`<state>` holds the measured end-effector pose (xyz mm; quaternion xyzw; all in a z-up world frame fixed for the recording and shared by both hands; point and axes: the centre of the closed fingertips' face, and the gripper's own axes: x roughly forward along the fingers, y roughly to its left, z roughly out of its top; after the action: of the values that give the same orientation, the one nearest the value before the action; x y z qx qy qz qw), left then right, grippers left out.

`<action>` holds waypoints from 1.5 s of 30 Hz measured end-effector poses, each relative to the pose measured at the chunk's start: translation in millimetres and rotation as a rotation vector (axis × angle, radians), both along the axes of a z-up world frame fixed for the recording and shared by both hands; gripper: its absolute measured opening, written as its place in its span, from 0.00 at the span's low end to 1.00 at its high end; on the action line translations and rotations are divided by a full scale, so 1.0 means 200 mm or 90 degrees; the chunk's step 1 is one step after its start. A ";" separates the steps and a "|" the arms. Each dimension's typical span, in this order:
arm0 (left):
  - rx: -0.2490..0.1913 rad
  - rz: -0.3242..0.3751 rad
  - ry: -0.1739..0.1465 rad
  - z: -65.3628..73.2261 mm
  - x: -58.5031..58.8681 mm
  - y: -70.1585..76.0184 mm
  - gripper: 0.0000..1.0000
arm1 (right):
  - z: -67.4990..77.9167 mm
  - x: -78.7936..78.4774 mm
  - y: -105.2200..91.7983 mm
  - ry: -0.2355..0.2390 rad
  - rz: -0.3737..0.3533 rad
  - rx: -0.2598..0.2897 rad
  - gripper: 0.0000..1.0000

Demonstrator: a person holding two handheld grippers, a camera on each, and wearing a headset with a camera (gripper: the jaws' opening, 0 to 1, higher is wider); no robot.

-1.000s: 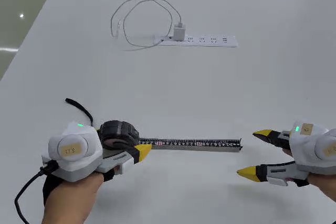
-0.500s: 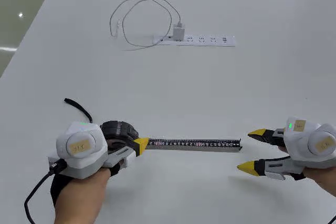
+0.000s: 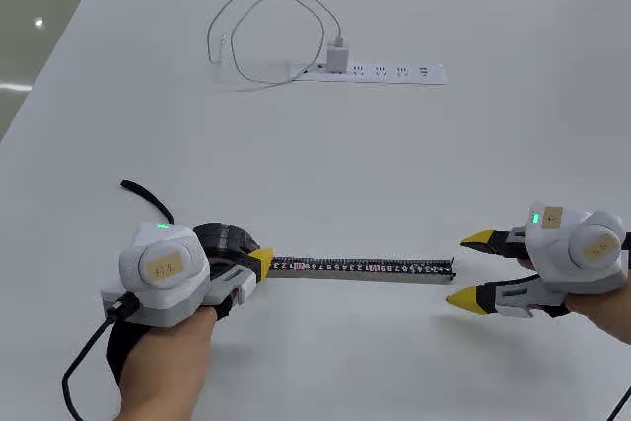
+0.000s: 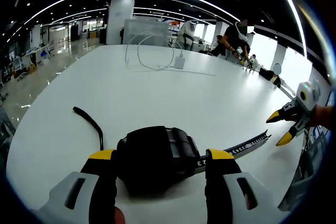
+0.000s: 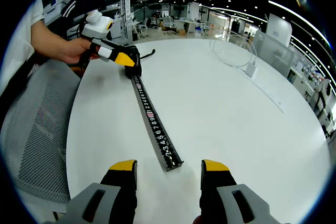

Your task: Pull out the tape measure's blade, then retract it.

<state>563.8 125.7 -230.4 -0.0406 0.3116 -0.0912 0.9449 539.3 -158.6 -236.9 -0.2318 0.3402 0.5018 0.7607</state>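
Tape measure blade (image 3: 360,267) drawn out across a white workbench (image 3: 394,165).
At the near left edge, the left gripper (image 4: 161,156) clamps its jaws on the black tape measure (image 3: 225,246). The right gripper (image 3: 470,269), jaws spread, sits just beyond the flat-lying blade's tip, apart from it.

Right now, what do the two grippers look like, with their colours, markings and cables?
Both the left gripper and the right gripper have a rounded white housing, black jaws with yellow tips, a pale sticker with faint writing and a small green light. A black cable leaves the back of the left one.
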 end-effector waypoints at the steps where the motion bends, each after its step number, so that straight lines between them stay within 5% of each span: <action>1: 0.004 0.002 0.000 0.00 0.00 0.01 0.63 | 0.00 0.00 0.00 -0.001 0.001 -0.001 0.45; 19: -0.002 0.008 0.004 -0.02 0.01 0.02 0.60 | -0.03 -0.01 0.00 0.005 0.016 -0.011 0.44; 45: -0.006 0.008 0.007 -0.02 0.01 0.02 0.60 | -0.11 0.01 0.01 0.049 0.150 -0.103 0.19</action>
<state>565.2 128.9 -234.1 -0.0476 0.3165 -0.0866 0.9434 542.3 -155.6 -259.5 -0.3114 0.3792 0.5668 0.6618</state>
